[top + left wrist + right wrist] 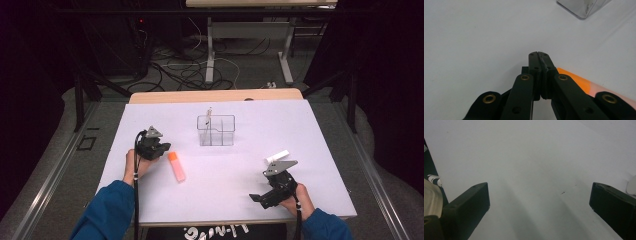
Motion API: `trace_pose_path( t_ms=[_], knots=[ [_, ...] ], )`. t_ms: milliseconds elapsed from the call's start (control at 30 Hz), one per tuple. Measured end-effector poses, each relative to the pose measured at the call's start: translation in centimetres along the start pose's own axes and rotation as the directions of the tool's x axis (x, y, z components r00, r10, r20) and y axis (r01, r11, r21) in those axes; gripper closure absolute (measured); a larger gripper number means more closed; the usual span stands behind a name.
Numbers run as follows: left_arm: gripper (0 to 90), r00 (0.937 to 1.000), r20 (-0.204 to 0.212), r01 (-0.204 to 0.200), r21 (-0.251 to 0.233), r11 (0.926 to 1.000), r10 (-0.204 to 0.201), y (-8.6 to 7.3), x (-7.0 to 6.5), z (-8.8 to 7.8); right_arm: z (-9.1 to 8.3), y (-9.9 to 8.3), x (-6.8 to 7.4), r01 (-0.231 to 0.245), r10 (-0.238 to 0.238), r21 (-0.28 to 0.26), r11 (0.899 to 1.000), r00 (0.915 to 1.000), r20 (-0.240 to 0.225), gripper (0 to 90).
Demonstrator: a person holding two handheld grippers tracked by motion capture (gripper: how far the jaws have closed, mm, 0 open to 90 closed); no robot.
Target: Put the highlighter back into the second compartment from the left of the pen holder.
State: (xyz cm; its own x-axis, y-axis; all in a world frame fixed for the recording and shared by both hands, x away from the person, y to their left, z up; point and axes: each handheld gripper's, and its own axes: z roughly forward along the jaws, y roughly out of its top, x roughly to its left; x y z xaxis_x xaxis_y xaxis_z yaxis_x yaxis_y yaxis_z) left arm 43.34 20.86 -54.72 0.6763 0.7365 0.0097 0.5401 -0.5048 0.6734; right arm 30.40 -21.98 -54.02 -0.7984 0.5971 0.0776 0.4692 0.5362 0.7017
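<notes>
My left gripper (pixel 156 145) sits at the left of the white table (pixel 300 130), held in my left hand (pixel 134 167); a blue sleeve (pixel 107 210) enters from the lower edge of the high view. In the left gripper view its two black jaws meet tip to tip, pressed together with nothing between them. An orange highlighter (pixel 176 166) lies flat on the table just beside these jaws, on their right; in the left gripper view its orange end (pixel 576 81) shows right behind the right jaw, and whether it touches I cannot tell.

My right gripper (pixel 270 192) rests near the table's front right edge, in my right hand (pixel 295 200). In the right gripper view its jaws stand wide apart over bare table, holding nothing. A white marker-like object (pixel 277 156) lies just beyond it.

A clear plastic organiser (pixel 216 131) with inner partitions stands upright at the table's middle, well apart from both grippers; a thin pale stick (pixel 208 116) leans in its left compartment.
</notes>
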Motion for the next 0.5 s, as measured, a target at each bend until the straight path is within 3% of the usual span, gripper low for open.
trace_pose_path(
  t_ms=[133, 500],
  knots=[
    [89.8, 0.9997, 0.013, -0.019, 0.016, 0.9997, 0.019, -0.04, -0.18, 0.56, 0.05, -0.02, 0.05, -0.008, 0.008, 0.001, 1.000, 1.0000, 0.003, 2.5],
    [89.8, 0.9975, 0.035, -0.063, 0.053, 0.9966, 0.062, -0.55, -0.67, -0.27, -0.03, -0.10, -0.03, 0.003, -0.003, -0.020, 1.000, 1.0000, -0.001, 2.6]
  ],
)
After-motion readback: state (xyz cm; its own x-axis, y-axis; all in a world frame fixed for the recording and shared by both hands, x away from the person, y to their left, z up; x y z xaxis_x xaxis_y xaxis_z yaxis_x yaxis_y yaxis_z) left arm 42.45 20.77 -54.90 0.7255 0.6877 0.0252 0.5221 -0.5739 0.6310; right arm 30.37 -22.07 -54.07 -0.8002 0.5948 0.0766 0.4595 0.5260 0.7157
